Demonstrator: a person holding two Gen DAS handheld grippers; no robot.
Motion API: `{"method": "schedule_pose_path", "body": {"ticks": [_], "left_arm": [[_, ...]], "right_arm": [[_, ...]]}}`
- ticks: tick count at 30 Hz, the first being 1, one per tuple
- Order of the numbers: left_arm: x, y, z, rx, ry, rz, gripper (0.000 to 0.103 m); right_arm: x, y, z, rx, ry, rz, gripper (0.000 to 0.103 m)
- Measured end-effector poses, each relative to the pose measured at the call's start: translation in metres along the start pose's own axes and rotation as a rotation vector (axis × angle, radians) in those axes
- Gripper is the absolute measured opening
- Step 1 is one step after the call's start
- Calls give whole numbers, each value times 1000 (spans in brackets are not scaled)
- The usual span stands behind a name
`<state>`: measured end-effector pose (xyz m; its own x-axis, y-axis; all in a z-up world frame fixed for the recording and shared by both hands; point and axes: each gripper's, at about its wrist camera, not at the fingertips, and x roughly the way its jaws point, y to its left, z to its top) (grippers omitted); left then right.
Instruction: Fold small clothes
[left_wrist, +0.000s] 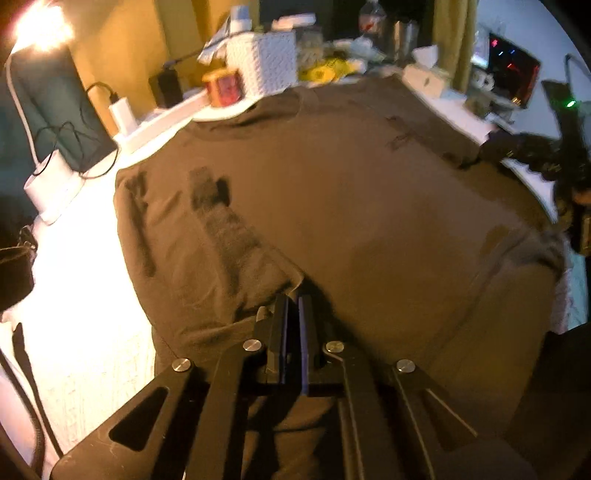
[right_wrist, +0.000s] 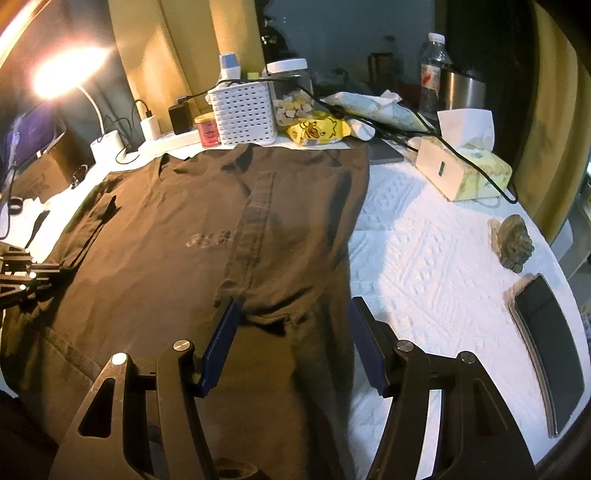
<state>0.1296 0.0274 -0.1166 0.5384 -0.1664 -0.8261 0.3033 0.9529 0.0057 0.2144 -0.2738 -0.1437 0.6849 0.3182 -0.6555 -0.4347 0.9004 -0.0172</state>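
White textured cloth covers the table (right_wrist: 424, 258), lit by a lamp. Clenched jaws of the left gripper (left_wrist: 293, 306) pinch a fold of the brown T-shirt (left_wrist: 332, 192), likely for folding; the right gripper (right_wrist: 291, 343) hangs released over its folded edge. Clutter is ranged behind.

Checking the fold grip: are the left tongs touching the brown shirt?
Touching. The left wrist view shows the left tongs shut on a raised fold of the brown shirt.
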Motion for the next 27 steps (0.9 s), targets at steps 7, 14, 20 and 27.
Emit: {"method": "schedule_pose_path", "body": {"ticks": [7, 14, 20, 27], "left_arm": [[-6, -15, -11, 64, 26, -41, 0], [-11, -13, -8, 56, 23, 20, 9], [-12, -6, -7, 15, -9, 40, 72], [-4, -12, -12, 29, 9, -48, 72]], "right_arm": [[-8, 7, -4, -6, -6, -5, 64], [-10, 9, -6, -9, -6, -6, 64], [-11, 10, -5, -10, -5, -5, 64], [-9, 9, -3, -7, -1, -6, 64]]}}
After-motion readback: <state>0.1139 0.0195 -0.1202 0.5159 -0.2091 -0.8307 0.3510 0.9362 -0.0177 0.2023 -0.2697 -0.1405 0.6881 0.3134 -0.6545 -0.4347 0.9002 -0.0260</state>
